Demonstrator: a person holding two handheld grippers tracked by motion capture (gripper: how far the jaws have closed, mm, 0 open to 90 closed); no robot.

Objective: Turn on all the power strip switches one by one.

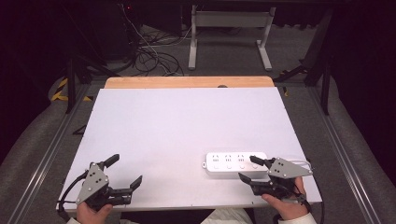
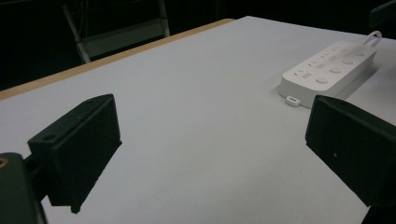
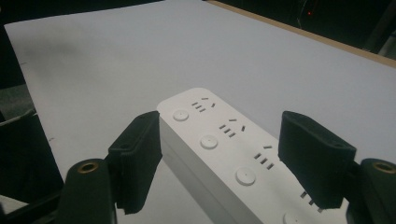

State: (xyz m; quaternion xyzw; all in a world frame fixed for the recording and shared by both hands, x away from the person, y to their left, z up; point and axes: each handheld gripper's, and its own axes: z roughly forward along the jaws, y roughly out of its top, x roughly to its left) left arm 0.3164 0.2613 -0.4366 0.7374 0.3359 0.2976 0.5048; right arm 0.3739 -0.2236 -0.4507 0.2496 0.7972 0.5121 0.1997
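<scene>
A white power strip [image 1: 235,163] with several sockets and round buttons lies flat near the front right of the white table [image 1: 177,126]. My right gripper [image 1: 250,169] is open, one jaw on each long side of the strip's right end. In the right gripper view the strip [image 3: 224,144] runs between the jaws of that gripper [image 3: 219,158], with the left jaw close against its side. My left gripper [image 1: 124,171] is open over bare table at the front left, holding nothing. In the left gripper view, this gripper [image 2: 210,154] faces the strip [image 2: 327,70] some way off.
The strip's white cord [image 1: 301,163] loops off its right end toward the table's right edge. A wooden band [image 1: 189,82] runs along the table's far edge. Beyond it stand a white metal frame [image 1: 229,28] and loose cables [image 1: 149,51] on the floor.
</scene>
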